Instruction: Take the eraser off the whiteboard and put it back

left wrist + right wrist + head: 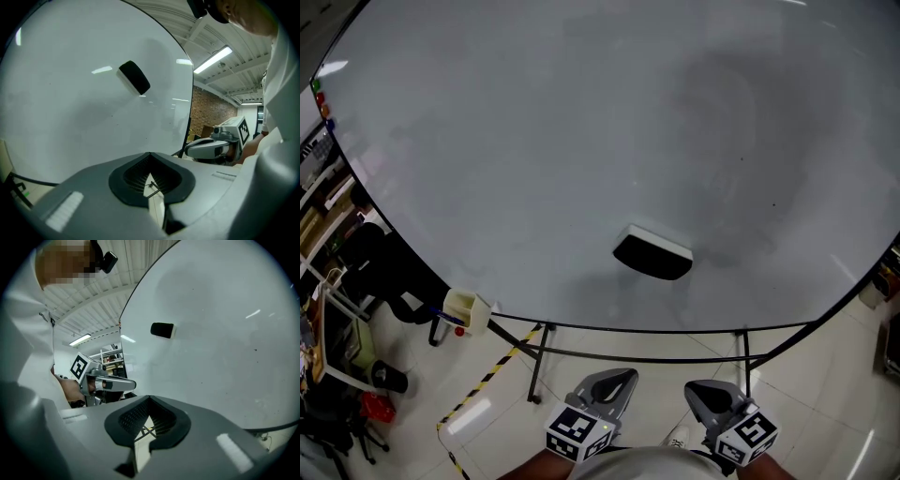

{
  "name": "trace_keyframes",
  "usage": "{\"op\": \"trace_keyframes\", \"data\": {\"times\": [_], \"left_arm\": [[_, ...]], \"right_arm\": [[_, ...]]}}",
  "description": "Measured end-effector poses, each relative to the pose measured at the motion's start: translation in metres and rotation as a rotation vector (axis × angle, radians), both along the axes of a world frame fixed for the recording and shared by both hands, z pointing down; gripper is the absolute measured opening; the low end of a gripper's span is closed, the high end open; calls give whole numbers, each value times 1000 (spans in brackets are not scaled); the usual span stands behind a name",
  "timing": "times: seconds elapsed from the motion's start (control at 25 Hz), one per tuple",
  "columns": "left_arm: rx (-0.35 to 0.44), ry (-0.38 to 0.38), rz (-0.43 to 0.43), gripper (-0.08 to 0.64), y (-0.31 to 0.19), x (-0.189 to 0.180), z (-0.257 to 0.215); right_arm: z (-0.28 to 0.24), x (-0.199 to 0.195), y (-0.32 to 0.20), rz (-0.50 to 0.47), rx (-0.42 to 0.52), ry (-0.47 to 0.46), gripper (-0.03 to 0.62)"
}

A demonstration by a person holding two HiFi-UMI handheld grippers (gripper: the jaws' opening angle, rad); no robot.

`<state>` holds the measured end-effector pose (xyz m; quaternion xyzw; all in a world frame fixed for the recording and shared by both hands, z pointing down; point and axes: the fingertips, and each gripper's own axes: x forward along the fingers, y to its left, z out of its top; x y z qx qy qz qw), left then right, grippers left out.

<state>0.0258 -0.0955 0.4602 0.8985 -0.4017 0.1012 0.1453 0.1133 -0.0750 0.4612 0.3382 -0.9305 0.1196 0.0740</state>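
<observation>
The whiteboard point(534, 141) filled all three views. Only the head view caught its black stand point(539, 366) and the yellow-black floor tape point(487, 378). Only the left gripper view showed a brick wall point(211, 112). The left gripper point(614, 380) and right gripper point(705, 392) sat side by side, well short of the board, each with jaws pressed together on nothing. The eraser point(652, 253) clung low on the board, its long axis roughly along the bottom edge and its white strip on the upper side.
</observation>
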Motion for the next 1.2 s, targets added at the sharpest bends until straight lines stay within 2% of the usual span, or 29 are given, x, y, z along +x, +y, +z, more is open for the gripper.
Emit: {"op": "trace_keyframes", "data": {"times": [0.24, 0.52, 1.2], "left_arm": [[20, 9, 71, 17, -2, -18, -4], [33, 16, 124, 16, 1, -33, -4], [37, 56, 86, 15, 2, -42, -4]], "right_arm": [[0, -14, -1, 95, 3, -4, 2], [-6, -32, -2, 140, 23, 9, 2], [-8, -37, -1, 100, 21, 44, 2]]}}
